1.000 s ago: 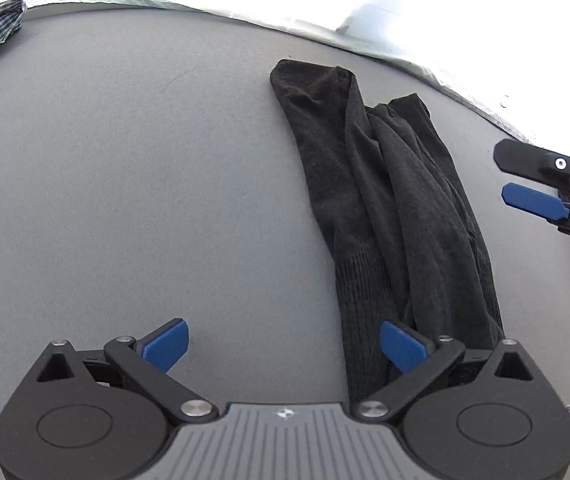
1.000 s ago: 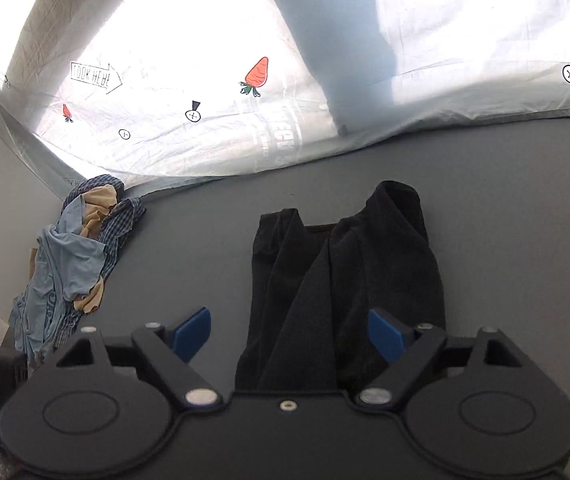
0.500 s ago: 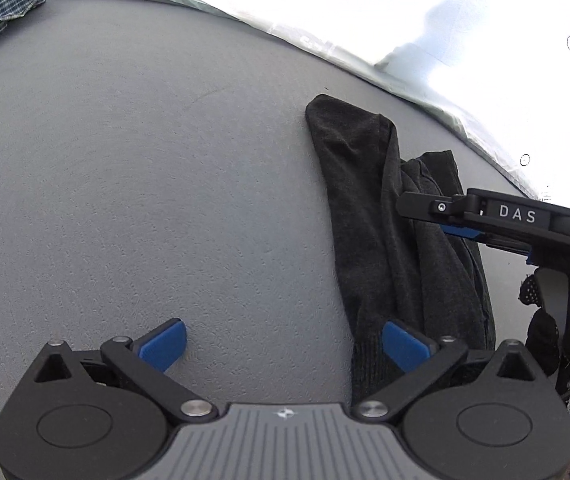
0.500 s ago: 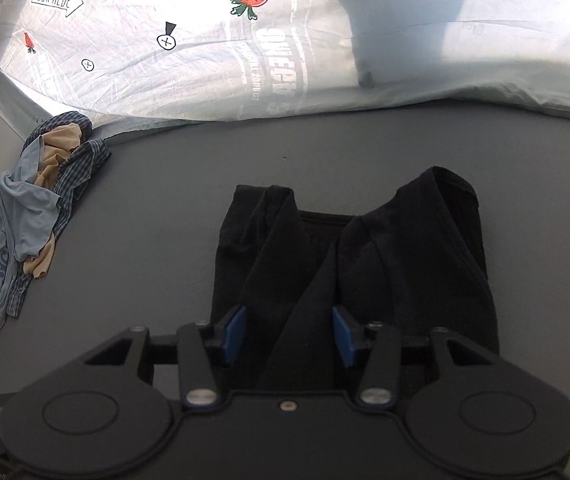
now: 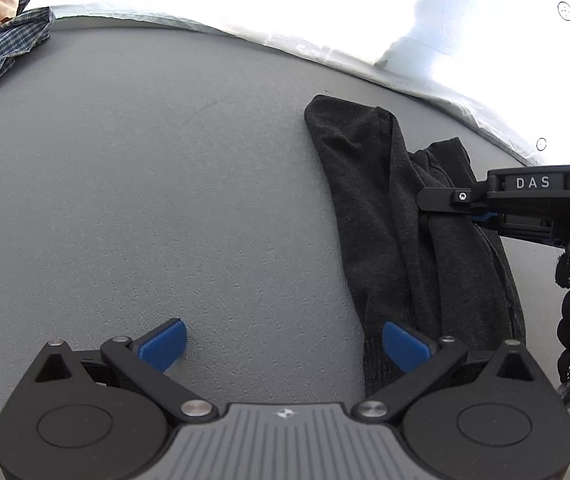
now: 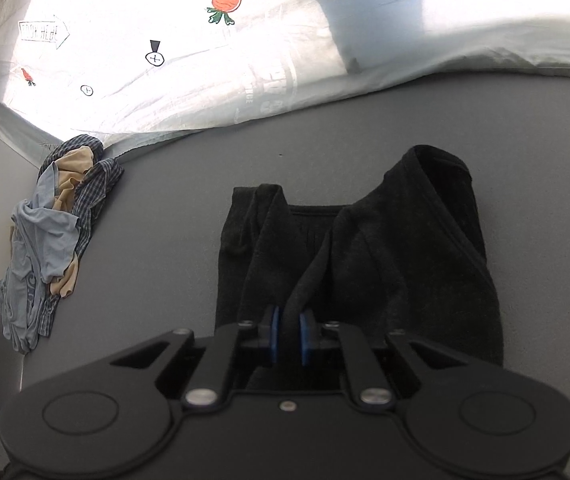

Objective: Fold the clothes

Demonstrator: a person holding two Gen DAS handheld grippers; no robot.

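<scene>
Black garment long axis runs away from right hand-held gripper | jaws just closing, pinching its near fold | left hand-held gripper wide open, empty, at the garment's end.

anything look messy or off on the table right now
Mostly the heap of clothes crumpled unfolded at the table's far left edge. The black sweater lies bunched, one fold pinched in the right gripper.
</scene>
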